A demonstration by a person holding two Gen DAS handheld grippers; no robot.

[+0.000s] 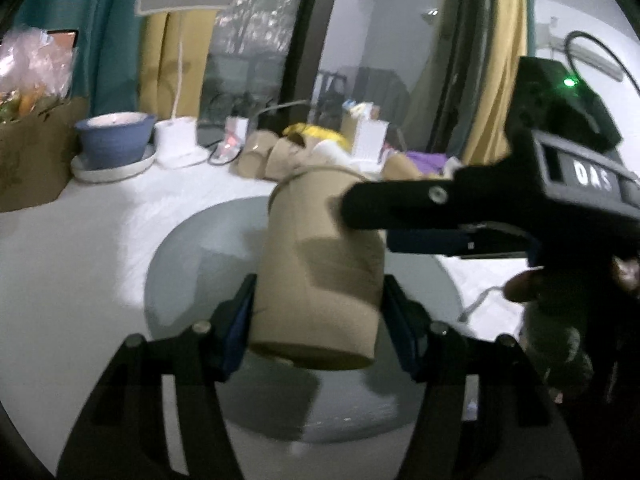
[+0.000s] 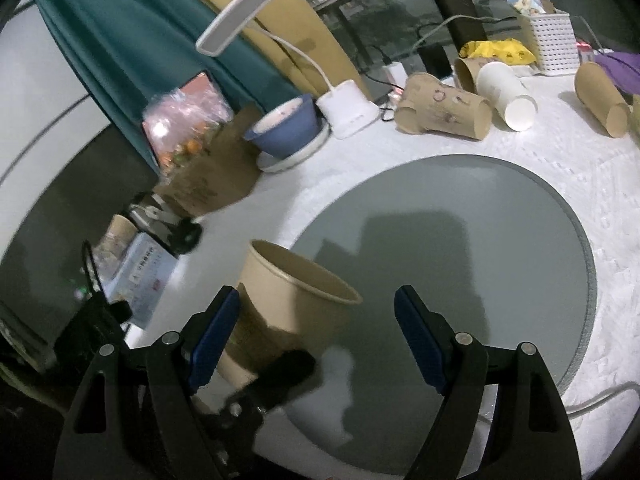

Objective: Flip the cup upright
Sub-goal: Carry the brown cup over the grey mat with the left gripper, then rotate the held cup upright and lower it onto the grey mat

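A brown paper cup (image 1: 320, 264) is held above the round grey mat (image 1: 192, 264), mouth up and tilted a little. My left gripper (image 1: 318, 312) is shut on its lower body, one blue pad on each side. In the right wrist view the cup (image 2: 288, 312) shows its open mouth, with a left finger (image 2: 280, 372) across its base. My right gripper (image 2: 316, 344) is open; the cup sits by its left pad, apart from the right one. From the left wrist view the right gripper (image 1: 440, 216) reaches in from the right, beside the cup's upper wall.
Several paper cups (image 2: 444, 106) lie on their sides on the white cloth at the back. A blue bowl on a saucer (image 2: 286, 128), a white desk lamp (image 2: 348, 108), a white basket (image 2: 554, 44) and a brown paper bag (image 2: 212, 180) stand around the grey mat (image 2: 480, 220).
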